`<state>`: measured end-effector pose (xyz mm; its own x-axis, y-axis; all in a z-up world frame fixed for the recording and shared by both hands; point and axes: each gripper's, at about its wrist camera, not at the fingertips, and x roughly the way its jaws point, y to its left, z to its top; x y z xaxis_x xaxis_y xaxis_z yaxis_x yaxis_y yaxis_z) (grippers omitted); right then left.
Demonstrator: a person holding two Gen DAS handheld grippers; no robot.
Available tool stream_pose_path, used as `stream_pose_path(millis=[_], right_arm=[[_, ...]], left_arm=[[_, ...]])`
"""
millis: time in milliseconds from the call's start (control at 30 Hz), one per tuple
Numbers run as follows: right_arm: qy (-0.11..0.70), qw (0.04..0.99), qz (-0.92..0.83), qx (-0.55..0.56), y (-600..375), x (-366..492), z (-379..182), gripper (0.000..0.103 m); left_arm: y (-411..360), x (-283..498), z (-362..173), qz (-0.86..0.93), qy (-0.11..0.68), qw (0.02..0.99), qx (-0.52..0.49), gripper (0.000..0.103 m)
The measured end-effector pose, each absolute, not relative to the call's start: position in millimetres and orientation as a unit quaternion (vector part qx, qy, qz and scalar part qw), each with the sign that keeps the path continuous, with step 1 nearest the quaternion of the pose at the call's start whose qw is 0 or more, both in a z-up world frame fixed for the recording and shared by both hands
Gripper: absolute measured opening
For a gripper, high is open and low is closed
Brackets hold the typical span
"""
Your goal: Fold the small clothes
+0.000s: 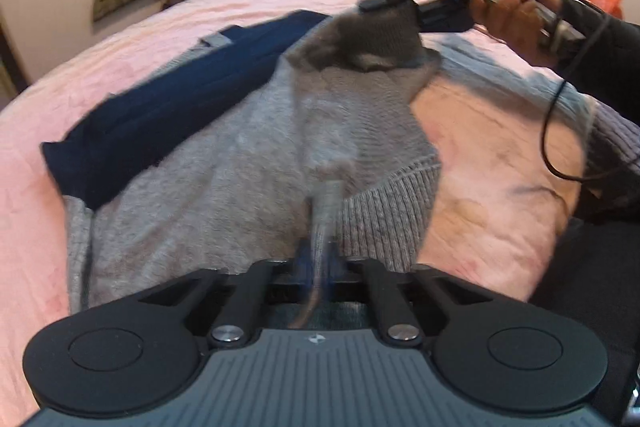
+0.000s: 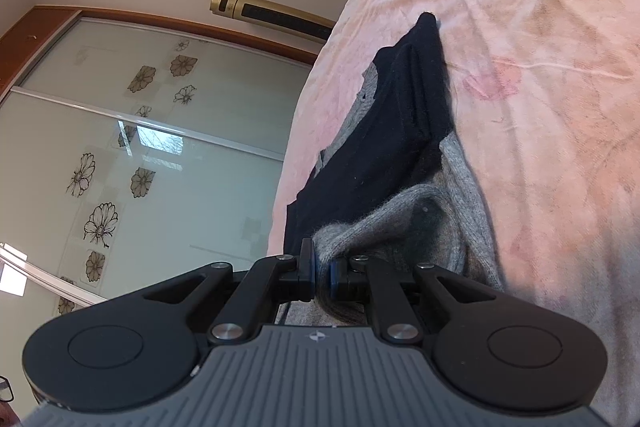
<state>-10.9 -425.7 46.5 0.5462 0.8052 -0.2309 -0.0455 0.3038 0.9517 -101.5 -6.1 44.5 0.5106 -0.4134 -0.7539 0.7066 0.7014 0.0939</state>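
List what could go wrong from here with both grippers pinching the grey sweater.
1. The left hand-held gripper holds only a thin bunch of the grey sweater at its ribbed hem; the knit could slip out or stretch.
2. The navy garment lies on the sweater's far side, so lifting may drag or tumble it.
3. The right hand-held gripper pinches a raised fold, and its black cable hangs close to the fabric and could snag.

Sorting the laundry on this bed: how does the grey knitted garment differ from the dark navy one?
The grey sweater is pale, fuzzy knit with a ribbed hem; the navy garment is dark and smooth. The grey sweater is pinched by both the left gripper and the right gripper; the navy garment is touched by neither. The navy garment lies partly on top of the grey sweater. Both rest on the pink bedspread.
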Motion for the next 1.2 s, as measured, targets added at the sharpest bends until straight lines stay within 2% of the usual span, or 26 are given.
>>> stream_pose_path(millis=[200,333,400,433,467,500,600,700,800,900,1033,1133,1200], right_arm=[[0.341,0.725,0.295,0.52,-433,-3,60,0.015],[0.304,0.73,0.301,0.534,-439,32,79,0.015],[0.299,0.719,0.292,0.556,-441,60,75,0.016],[0.297,0.72,0.277,0.563,-443,74,70,0.03],[0.297,0.723,0.25,0.571,-447,86,61,0.064],[0.302,0.726,0.22,0.577,-450,96,53,0.075],[0.327,0.746,0.206,0.542,-446,104,48,0.075],[0.341,0.815,0.231,0.408,-426,97,68,0.075],[0.359,0.849,0.257,0.289,-404,102,78,0.075],[0.385,0.839,0.278,0.264,-392,120,76,0.07],[0.418,0.827,0.292,0.236,-369,148,70,0.069],[0.439,0.825,0.287,0.212,-355,160,66,0.059],[0.443,0.824,0.295,0.195,-348,161,66,0.044]], left_arm=[[27,-73,95,-0.28,0.284,0.903,0.159,0.004],[57,-8,121,-0.205,0.241,0.939,0.133,0.004],[69,39,108,-0.123,0.229,0.957,0.129,0.004],[77,64,95,-0.089,0.247,0.958,0.116,0.004],[86,86,81,-0.052,0.272,0.956,0.097,0.004],[95,100,69,-0.034,0.295,0.952,0.072,0.004],[105,98,50,-0.066,0.316,0.945,0.043,0.005],[109,90,39,-0.088,0.322,0.941,0.049,0.005],[117,94,36,-0.093,0.343,0.935,0.014,0.006],[123,99,39,-0.095,0.354,0.93,-0.028,0.006],[118,109,41,-0.098,0.357,0.929,-0.026,0.006],[111,110,39,-0.094,0.356,0.93,-0.004,0.006],[104,109,37,-0.094,0.355,0.93,0.018,0.006]])
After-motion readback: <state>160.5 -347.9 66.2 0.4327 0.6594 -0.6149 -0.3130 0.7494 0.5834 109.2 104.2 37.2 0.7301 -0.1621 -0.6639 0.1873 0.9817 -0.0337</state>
